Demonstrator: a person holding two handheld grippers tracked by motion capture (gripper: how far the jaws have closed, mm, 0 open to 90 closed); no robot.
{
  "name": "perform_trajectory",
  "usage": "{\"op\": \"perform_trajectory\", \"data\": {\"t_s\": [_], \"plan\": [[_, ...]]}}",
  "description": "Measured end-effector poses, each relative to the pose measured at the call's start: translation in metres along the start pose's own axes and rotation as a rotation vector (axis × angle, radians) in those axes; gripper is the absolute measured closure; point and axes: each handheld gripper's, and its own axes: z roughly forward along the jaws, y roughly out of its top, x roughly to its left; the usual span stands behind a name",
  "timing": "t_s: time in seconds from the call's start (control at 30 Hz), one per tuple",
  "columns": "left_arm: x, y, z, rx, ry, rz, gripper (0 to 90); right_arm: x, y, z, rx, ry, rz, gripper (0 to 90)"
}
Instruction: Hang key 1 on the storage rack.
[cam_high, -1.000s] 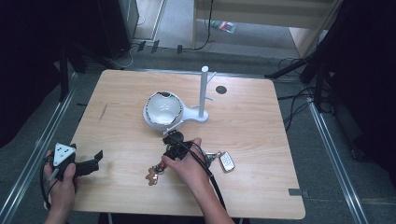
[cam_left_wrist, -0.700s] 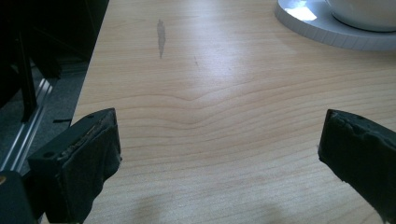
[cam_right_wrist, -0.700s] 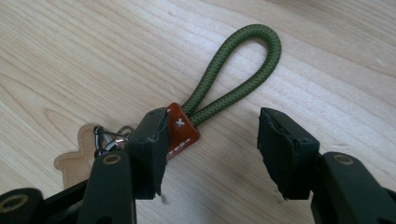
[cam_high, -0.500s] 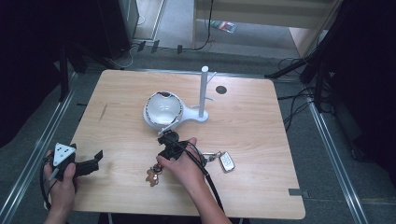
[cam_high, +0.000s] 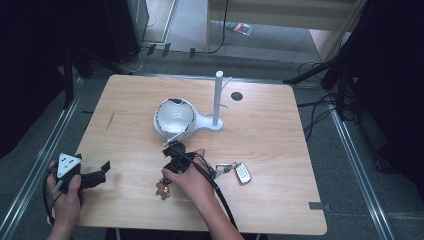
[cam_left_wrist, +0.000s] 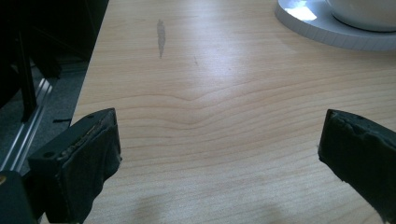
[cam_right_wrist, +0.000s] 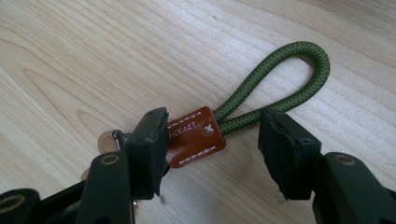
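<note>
A: Bowl (cam_high: 174, 118) contents?
B: Interior too washed out to read. It sits on the white stand (cam_high: 212, 124), mid-desk (cam_high: 280, 130).
A: Right gripper (cam_right_wrist: 212, 140)?
B: Lowered just in front of the bowl, jaws apart astride the keyring strap (cam_right_wrist: 261, 84) lying flat; brown tag (cam_right_wrist: 194, 135) against one pad, not clamped.
A: Left gripper (cam_left_wrist: 219, 154)?
B: Low, far left of bowl, agape over bare wood.

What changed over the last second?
The right claw shifted slightly left in the high view, settling astride the keychain's brown leather tab and green cord loop, jaws part open, not gripping. Left claw, white bowl stand, car key fob and table unchanged.
</note>
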Motion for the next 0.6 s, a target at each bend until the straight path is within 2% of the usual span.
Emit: {"op": "perform_trajectory", "data": {"t_s": [0.33, 0.6], "plan": [[0.0001, 0.0001, -0.0001, 0.002, -0.001, 0.000, 0.0, 0.0091, 0.0003, 0.0035, 0.010, 0.008, -0.021, 45.7], [0.0001, 0.0001, 0.0000, 0.002, -0.001, 0.000, 0.0, 0.0103, 0.0001, 0.0028, 0.010, 0.003, -0.011, 46.3]]}}
